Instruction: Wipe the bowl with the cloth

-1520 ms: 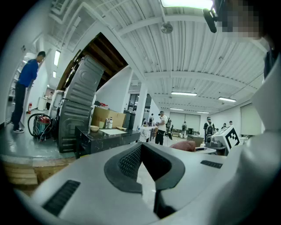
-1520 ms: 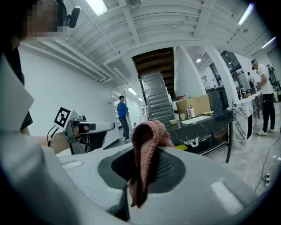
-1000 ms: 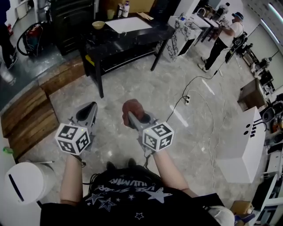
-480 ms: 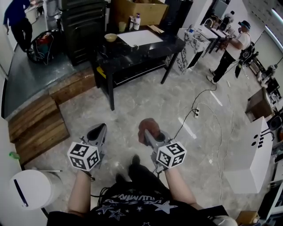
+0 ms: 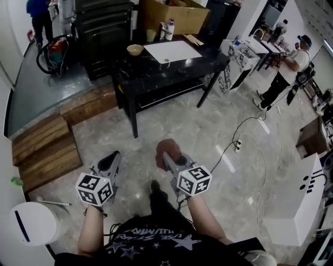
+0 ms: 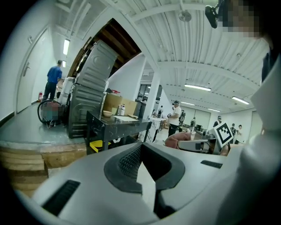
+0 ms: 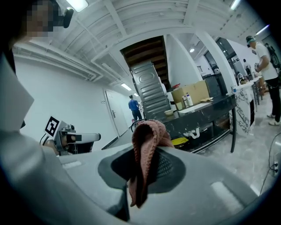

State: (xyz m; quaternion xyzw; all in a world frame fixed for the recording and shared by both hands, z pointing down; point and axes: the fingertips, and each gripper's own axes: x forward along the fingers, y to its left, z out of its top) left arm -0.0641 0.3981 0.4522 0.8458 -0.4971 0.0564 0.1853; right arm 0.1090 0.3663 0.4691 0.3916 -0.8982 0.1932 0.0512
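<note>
the brownish-red cloth (image 7: 145,149) is clamped between the jaws of the right gripper (image 5: 167,155). it is bunched above the pads, with a fold hanging below them. the bowl (image 5: 135,50), small and pale, is set on the black table (image 5: 213,61) near its far left corner, just beside a white sheet (image 5: 173,51) laid flat on the top. the bowl is well apart from the cloth. the left gripper (image 6: 141,154) is held beside the right 1, its jaws pressed together with nothing between them. 2 bottles (image 5: 167,30) are stood at the table's far edge, in front of a cardboard box (image 5: 174,13). both grippers are held above a marble floor (image 5: 171,117), with wooden steps (image 5: 44,148) to the left. a person (image 5: 289,72) is seen standing beyond the table's right end.
</note>
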